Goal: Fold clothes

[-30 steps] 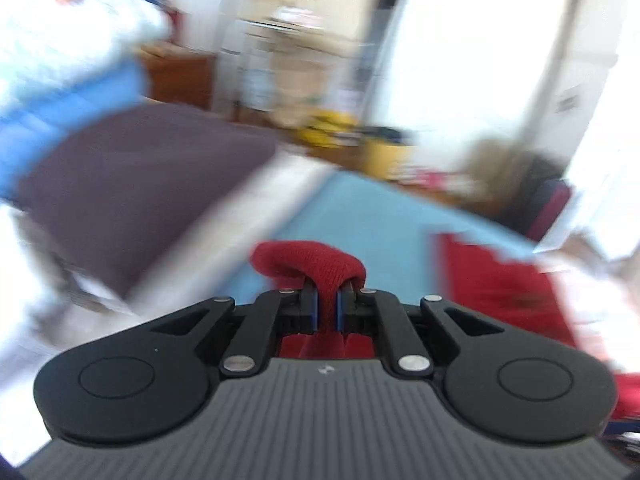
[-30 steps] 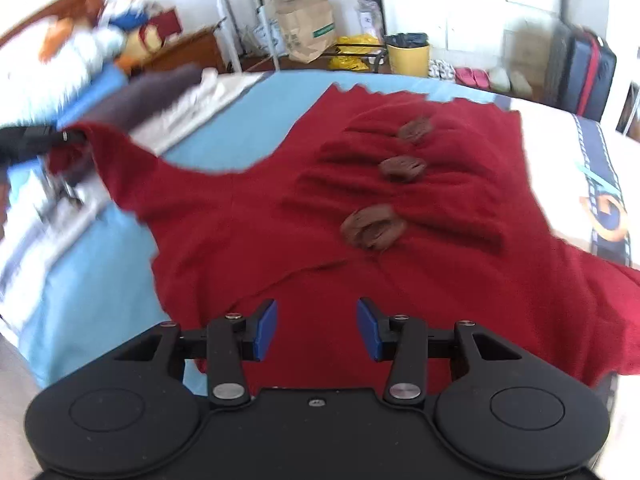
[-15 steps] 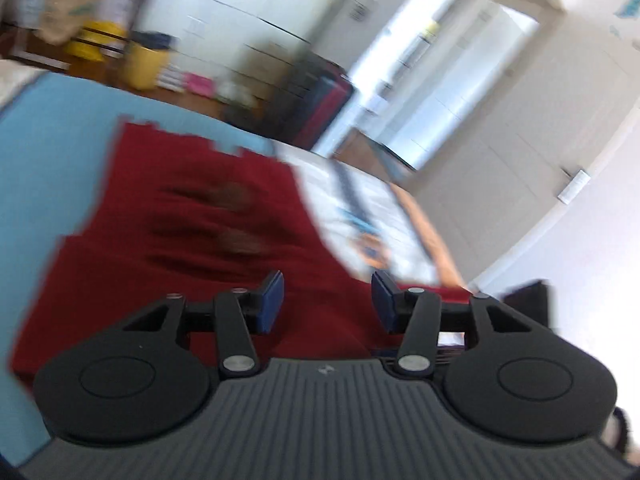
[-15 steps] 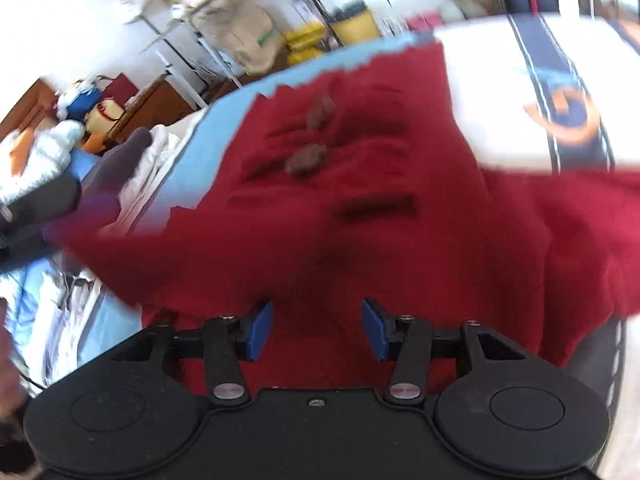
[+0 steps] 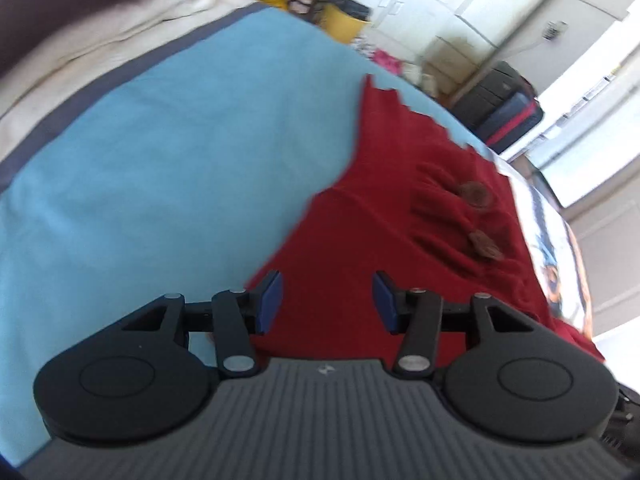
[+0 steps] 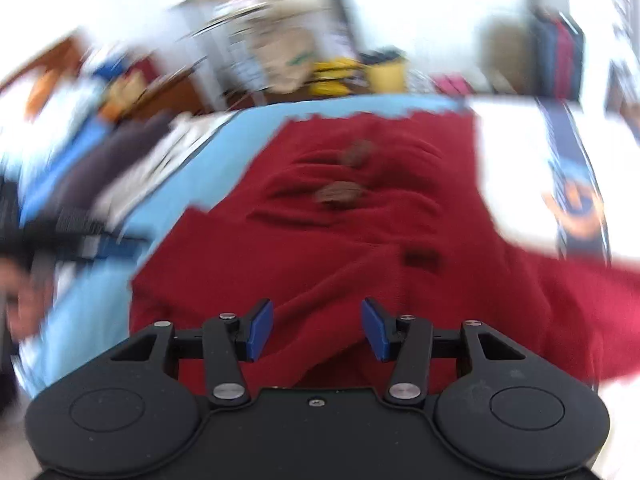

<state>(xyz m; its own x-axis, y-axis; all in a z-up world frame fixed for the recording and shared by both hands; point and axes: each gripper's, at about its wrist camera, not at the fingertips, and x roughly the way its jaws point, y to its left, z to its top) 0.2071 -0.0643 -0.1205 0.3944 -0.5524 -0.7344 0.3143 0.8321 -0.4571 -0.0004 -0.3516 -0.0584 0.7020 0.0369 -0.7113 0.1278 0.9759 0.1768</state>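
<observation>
The garment under my grippers is deep red, with brown buttons down its gathered front. It lies on a light blue sheet edged in grey-blue. My left gripper and right gripper are black with blue pads. A white cloth with a navy stripe and orange print lies alongside.

No readable text in either view. The bed sheet carries an orange-and-blue print that looks like a letter or logo, too blurred to read. A paper bag shows a green mark, also illegible.
</observation>
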